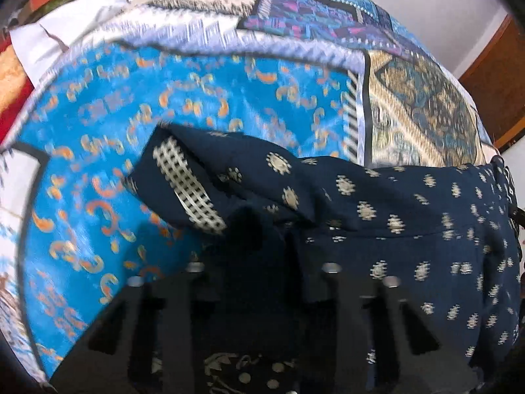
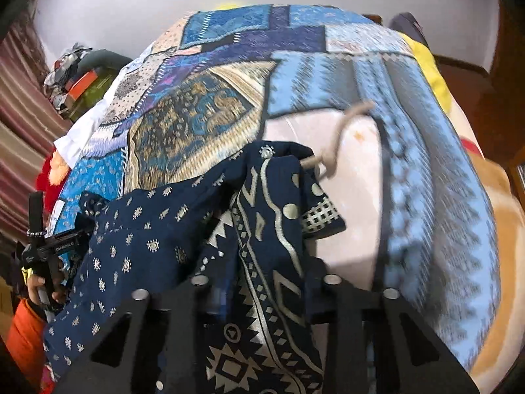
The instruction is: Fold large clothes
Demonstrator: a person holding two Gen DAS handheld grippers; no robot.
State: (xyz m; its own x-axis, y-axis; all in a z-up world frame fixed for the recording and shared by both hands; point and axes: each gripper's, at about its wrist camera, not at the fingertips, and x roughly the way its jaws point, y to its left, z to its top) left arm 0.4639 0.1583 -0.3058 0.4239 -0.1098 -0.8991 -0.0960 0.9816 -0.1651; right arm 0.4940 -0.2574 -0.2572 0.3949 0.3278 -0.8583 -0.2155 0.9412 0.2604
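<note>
The navy printed garment lies bunched on the patchwork bedspread, its checked cuff turned up. The left gripper has its 2 fingers clenched on a fold of this cloth. The right gripper also grasps the garment at the part with the broad white border pattern. At the bed's far left, a green box holds clutter I cannot identify.
</note>
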